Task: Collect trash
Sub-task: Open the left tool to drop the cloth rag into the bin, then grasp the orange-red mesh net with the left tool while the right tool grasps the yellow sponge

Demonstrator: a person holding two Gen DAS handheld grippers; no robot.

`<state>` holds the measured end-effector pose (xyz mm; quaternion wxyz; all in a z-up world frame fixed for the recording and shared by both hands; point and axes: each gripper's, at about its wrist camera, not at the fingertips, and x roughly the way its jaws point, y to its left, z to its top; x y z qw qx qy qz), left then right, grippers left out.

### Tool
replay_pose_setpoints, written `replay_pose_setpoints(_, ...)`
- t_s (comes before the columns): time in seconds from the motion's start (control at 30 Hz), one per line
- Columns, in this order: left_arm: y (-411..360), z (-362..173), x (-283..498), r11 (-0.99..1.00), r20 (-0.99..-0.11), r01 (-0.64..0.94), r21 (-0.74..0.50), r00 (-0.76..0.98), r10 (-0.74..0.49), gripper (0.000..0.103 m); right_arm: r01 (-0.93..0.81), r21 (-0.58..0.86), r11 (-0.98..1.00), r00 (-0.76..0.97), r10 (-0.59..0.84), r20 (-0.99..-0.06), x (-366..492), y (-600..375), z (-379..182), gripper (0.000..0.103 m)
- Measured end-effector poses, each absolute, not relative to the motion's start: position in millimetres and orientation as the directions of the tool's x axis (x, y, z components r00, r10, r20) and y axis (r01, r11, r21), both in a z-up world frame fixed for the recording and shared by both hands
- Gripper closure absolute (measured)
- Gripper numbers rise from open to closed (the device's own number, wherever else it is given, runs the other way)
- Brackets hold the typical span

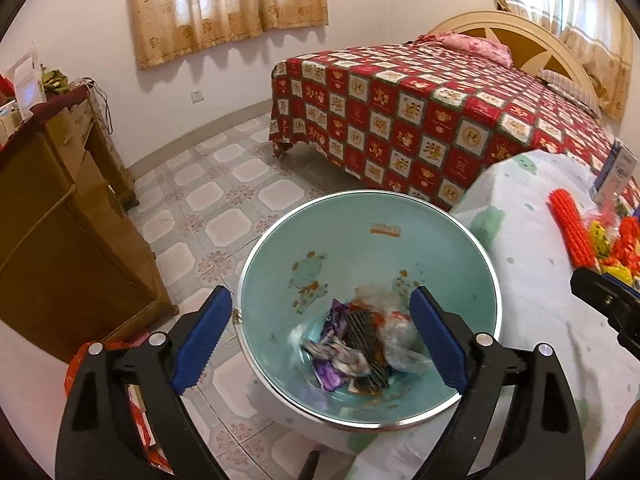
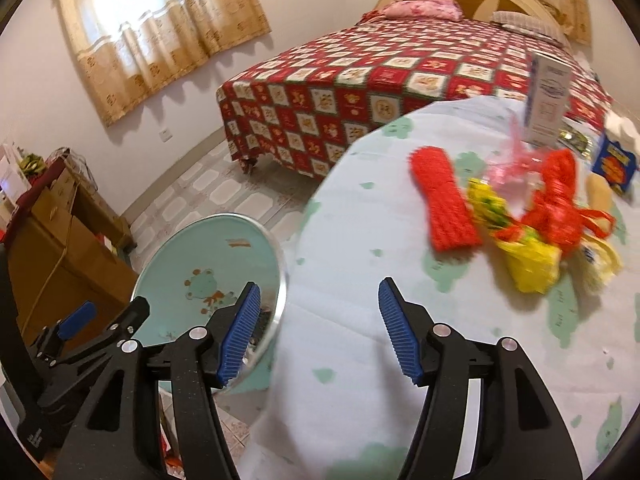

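Note:
A light-green trash bin (image 1: 400, 216) with a metal rim stands on the floor beside the table; it also shows in the right wrist view (image 2: 208, 256). Crumpled wrappers and plastic (image 1: 356, 348) lie at its bottom. My left gripper (image 1: 320, 336) is open and empty, held above the bin's mouth. My right gripper (image 2: 318, 332) is open and empty above the table's edge (image 2: 360, 400). On the table lie a red mesh sleeve (image 2: 442, 204), yellow wrappers (image 2: 528, 260) and a red net bag (image 2: 556, 196).
A bed with a red checked cover (image 1: 420, 120) stands behind. A wooden cabinet (image 1: 60, 240) is at the left. A white carton (image 2: 548, 100) and a blue box (image 2: 614, 166) stand at the table's far side. The floor is tiled.

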<state>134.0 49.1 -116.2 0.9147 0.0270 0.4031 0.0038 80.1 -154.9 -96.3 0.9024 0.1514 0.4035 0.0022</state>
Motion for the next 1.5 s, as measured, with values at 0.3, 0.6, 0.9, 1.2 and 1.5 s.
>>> replay_pose_setpoints(0.3, 9, -118, 113, 0.994, -0.758, 0.098, 0.039, 0.651, -0.034, 0.012, 0.208, 0.288, 0.935, 0.680, 0.074, -0.729, 42, -208, -102, 0.042)
replay_pose_setpoints(0.6, -35, -116, 102, 0.982, -0.766, 0.184, 0.033, 0.636, -0.093, 0.012, 0.324, 0.281, 0.903, 0.693, -0.025, -0.720, 3, -284, -101, 0.042)
replay_pose_setpoints(0.9, -69, -119, 105, 0.974, -0.774, 0.226, 0.021, 0.620, -0.127, 0.012, 0.424, 0.284, 0.860, 0.693, -0.107, -0.713, -9, -353, -103, 0.050)
replay_pose_setpoints(1.2, -100, -119, 147, 0.977, -0.773, 0.215, -0.008, 0.619, -0.142, 0.012, 0.511, 0.267, 0.817, 0.651, -0.165, -0.741, 31, -421, -114, 0.058)
replay_pose_setpoints(1.5, -158, -124, 211, 0.972, -0.767, 0.229, -0.058, 0.612, -0.190, 0.016, 0.513, 0.252, 0.820, 0.619, -0.151, -0.771, 82, -443, -137, 0.058)
